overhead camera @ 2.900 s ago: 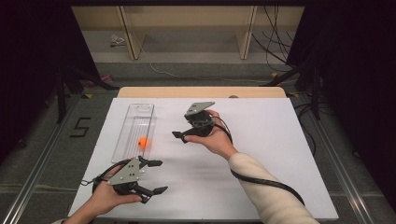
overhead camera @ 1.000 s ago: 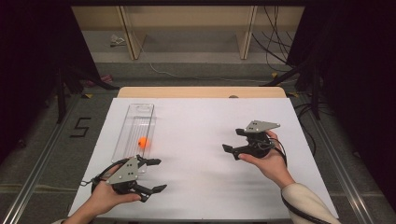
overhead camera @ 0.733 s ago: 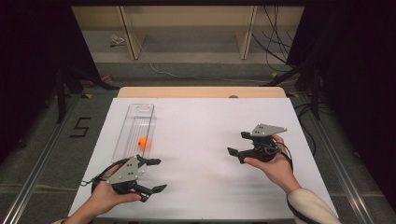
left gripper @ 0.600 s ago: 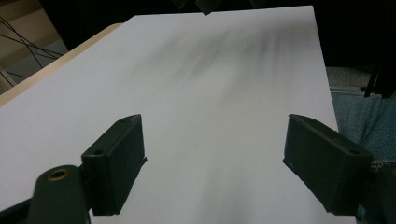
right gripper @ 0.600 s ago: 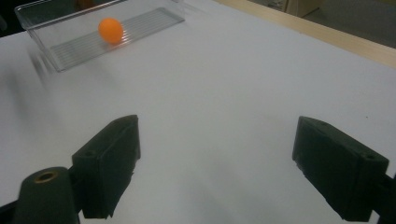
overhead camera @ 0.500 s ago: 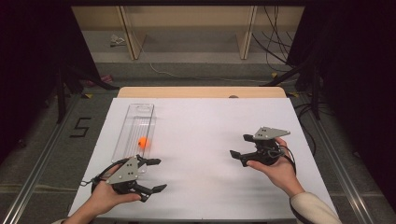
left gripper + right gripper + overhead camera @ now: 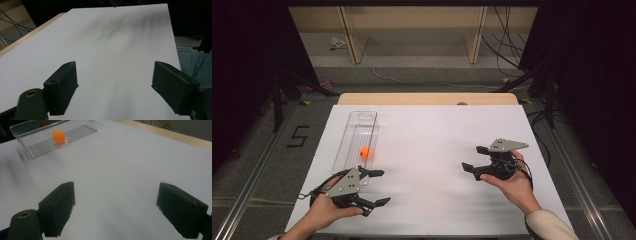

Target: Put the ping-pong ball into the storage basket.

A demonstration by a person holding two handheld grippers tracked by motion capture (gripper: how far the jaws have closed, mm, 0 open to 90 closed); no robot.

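A small orange ball [image 7: 365, 152] [image 7: 59, 136] lies inside a long clear plastic tray [image 7: 357, 134] [image 7: 72, 132] on the left part of the white table. My left gripper [image 7: 379, 187] [image 7: 113, 87] is held near the front left edge, just in front of the tray, open, with nothing between its jaws. Over the right side of the table a hand holds my right gripper [image 7: 475, 158] [image 7: 115, 206], open and empty, its jaws turned left toward the tray.
The white table top [image 7: 432, 145] has a wooden strip [image 7: 427, 98] along its far edge. Beyond it stand a wooden frame and loose cables [image 7: 507, 45] on the floor. A "5" mark [image 7: 297, 136] is on the floor at the left.
My right gripper has drawn back from the table's middle near the tray to the right side and a little nearer the front. The left gripper, the ball and the tray have stayed put.
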